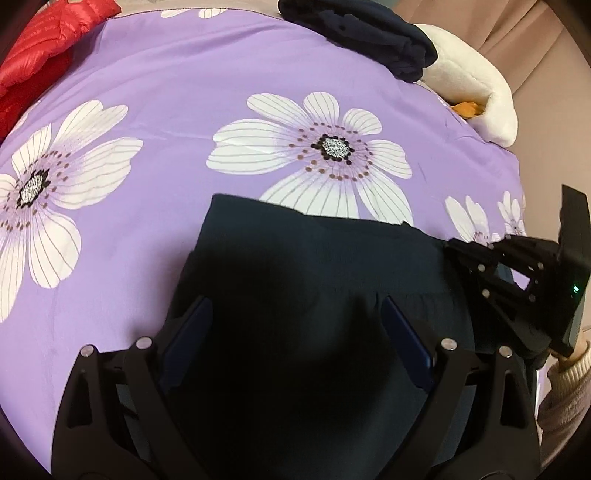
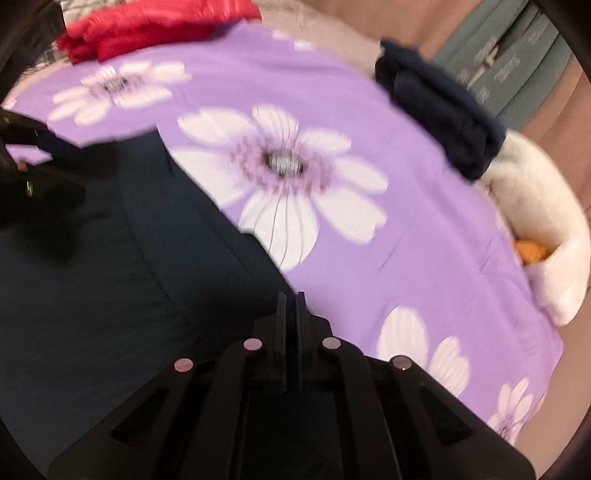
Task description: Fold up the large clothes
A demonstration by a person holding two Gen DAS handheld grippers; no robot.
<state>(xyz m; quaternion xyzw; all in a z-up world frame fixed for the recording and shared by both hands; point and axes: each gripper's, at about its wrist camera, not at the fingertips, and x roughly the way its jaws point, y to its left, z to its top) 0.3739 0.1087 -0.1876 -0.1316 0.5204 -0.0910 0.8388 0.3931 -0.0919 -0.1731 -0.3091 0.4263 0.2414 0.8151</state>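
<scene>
I count two claws, the left claw (image 1: 295,332) and the right claw (image 2: 291,295). There are three garments: one dark garment (image 1: 314,266) spread in front of me, one folded navy garment (image 1: 369,40) farther off, and one red jacket (image 1: 40,48). One white plush toy (image 1: 476,85) lies on one purple bedspread (image 1: 184,92), where I see four whole flowers.

garment (image 1: 303,258) on bedspread (image 1: 177,110) | jacket (image 1: 40,48) far left | folded clothes (image 1: 369,40) far right

A home bedroom: flowered purple bedspread (image 1: 177,96), heaped clothes (image 1: 354,33).
</scene>
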